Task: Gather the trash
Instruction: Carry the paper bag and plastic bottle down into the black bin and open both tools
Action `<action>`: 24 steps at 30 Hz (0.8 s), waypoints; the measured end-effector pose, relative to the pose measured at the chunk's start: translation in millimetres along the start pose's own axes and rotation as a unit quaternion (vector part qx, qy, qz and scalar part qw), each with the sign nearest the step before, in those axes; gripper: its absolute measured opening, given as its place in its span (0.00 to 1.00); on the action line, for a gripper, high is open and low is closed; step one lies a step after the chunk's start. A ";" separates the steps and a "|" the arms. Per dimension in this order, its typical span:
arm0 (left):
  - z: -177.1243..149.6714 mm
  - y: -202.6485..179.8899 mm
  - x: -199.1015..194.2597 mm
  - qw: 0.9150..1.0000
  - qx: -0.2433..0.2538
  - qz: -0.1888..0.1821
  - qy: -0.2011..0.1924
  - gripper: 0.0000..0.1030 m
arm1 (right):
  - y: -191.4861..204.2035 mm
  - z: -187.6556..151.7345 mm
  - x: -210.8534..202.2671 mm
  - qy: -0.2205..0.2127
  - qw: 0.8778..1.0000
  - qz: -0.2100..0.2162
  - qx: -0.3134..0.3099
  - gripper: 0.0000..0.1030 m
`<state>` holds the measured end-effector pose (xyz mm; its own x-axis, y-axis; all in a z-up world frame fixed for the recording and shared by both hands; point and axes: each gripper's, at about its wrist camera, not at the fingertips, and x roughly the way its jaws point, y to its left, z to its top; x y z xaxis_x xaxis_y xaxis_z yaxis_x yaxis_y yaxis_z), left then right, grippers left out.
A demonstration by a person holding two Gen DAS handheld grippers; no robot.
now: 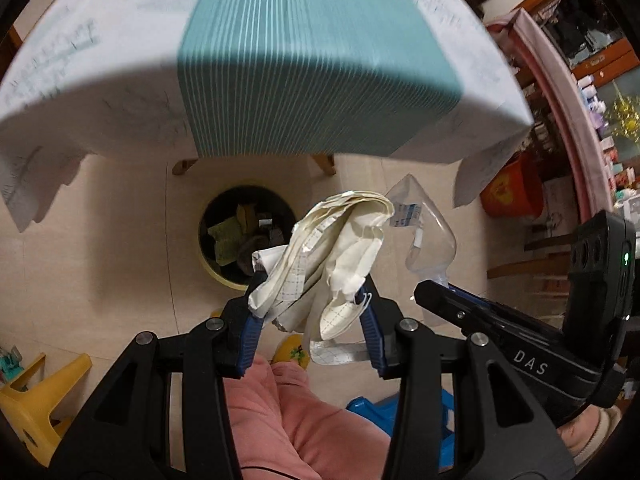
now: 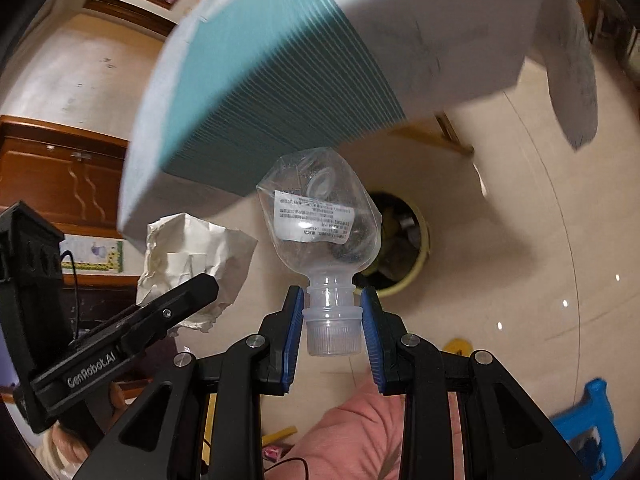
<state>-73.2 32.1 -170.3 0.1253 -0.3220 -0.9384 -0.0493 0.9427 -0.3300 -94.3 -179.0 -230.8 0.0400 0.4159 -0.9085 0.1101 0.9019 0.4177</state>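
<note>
Both pieces of trash are picked up and are being carried to the bin, so the step in hand looks like the drop. The left gripper (image 1: 308, 312) is clamped on a crumpled paper wad (image 1: 328, 264), and the right gripper (image 2: 330, 320) pinches a clear plastic bottle (image 2: 320, 220) by its capped neck, body pointing away. The yellow-rimmed waste bin (image 1: 224, 278), already holding scraps, stands on the tiled floor beyond and below both loads, near the cloth-covered table (image 1: 120, 92). Next, each load probably needs centring over the bin's mouth before the jaws part.
</note>
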 end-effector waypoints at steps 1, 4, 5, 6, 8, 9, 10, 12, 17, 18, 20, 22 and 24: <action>-3.3 3.4 10.9 1.000 0.002 0.004 0.002 0.39 | -4.1 -1.5 10.7 0.007 1.000 -0.006 0.002 0.27; -8.0 17.2 48.8 1.000 -0.002 0.013 0.013 0.39 | -16.2 -1.7 46.8 0.022 1.000 -0.019 0.006 0.27; -9.7 22.6 61.7 1.000 -0.005 0.016 0.017 0.39 | -19.5 -1.5 56.9 0.026 0.999 -0.021 0.006 0.27; -10.1 26.4 71.4 1.000 -0.006 0.017 0.019 0.39 | -23.5 -1.7 69.7 0.030 0.999 -0.024 0.007 0.27; -10.4 37.2 95.6 0.999 -0.011 0.023 0.020 0.39 | -29.3 0.2 92.2 0.037 0.999 -0.028 0.009 0.27; -11.2 41.9 104.1 0.999 -0.012 0.024 0.020 0.39 | -33.9 0.1 106.1 0.041 0.999 -0.030 0.013 0.27; -11.2 47.7 116.0 0.999 -0.014 0.026 0.020 0.39 | -36.2 1.0 115.1 0.043 0.998 -0.031 0.016 0.27; -9.7 57.7 137.2 0.999 -0.016 0.034 0.021 0.40 | -42.6 0.9 143.0 0.051 0.998 -0.035 0.026 0.27; -1.4 86.8 189.6 0.998 -0.024 0.047 0.020 0.40 | -55.0 6.9 198.5 0.055 0.997 -0.041 0.041 0.27; 0.4 91.7 199.2 0.998 -0.026 0.049 0.020 0.40 | -55.9 8.1 209.9 0.055 0.997 -0.041 0.042 0.27; 5.4 100.4 214.5 0.998 -0.027 0.051 0.019 0.41 | -56.7 12.1 227.0 0.054 0.997 -0.042 0.041 0.28; 10.2 106.5 229.2 0.998 -0.027 0.057 0.015 0.42 | -58.4 17.4 244.8 0.051 0.997 -0.042 0.041 0.28; 15.8 110.4 239.6 0.998 -0.025 0.058 0.010 0.45 | -59.1 18.1 252.1 0.045 0.997 -0.043 0.042 0.28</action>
<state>-32.9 60.4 -429.9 0.0956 -0.2125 -0.9725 -0.1124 0.9684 -0.2227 -72.8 -129.5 -484.7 -0.0624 0.3496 -0.9348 0.1930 0.9232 0.3324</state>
